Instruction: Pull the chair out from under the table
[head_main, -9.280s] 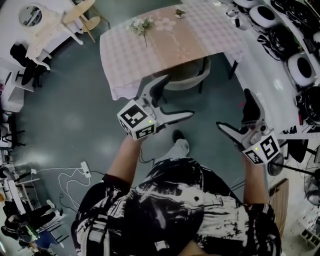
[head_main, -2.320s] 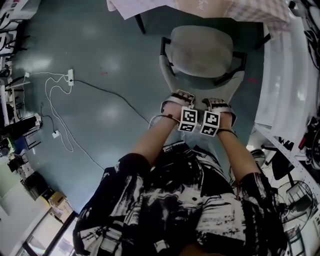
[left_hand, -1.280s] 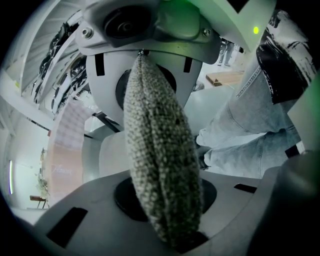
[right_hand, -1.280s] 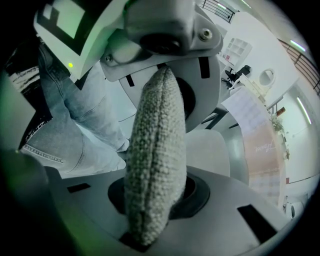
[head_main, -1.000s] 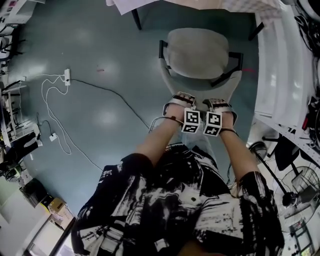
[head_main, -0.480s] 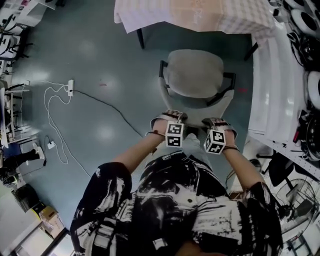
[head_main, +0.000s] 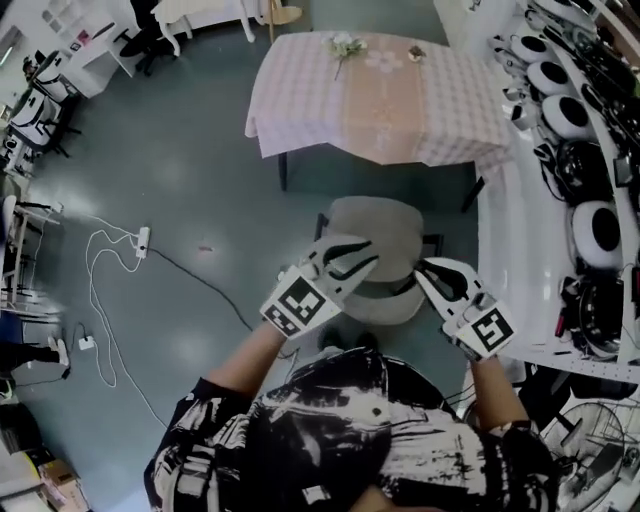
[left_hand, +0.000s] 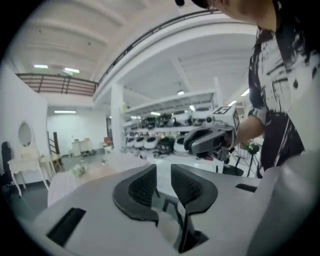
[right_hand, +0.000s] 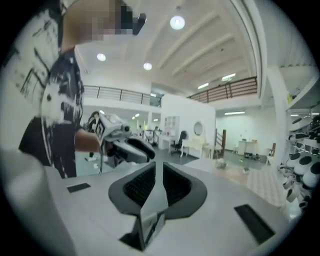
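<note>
The grey chair (head_main: 383, 222) stands out from under the table (head_main: 300, 100), which wears a checked cloth with a pink runner. Both grippers hang in the air above the chair and touch nothing. My left gripper (head_main: 370, 258) points toward the table over the chair's back. Its jaws are closing, a narrow gap still shows, and nothing is between them (left_hand: 163, 170). My right gripper (head_main: 422, 268) hovers at the chair's right side. Its jaws are closing too, almost together and empty (right_hand: 159, 167). Each gripper view shows the other gripper beside it.
A long white bench (head_main: 520, 230) with round white devices runs down the right side, close to the chair. A black cable and a power strip (head_main: 142, 240) lie on the floor at left. Flowers (head_main: 345, 45) lie on the table's far end.
Both grippers were down at the chair's back edge. They have let go and risen, and now point nearly level. The chair stands clear of the table.
</note>
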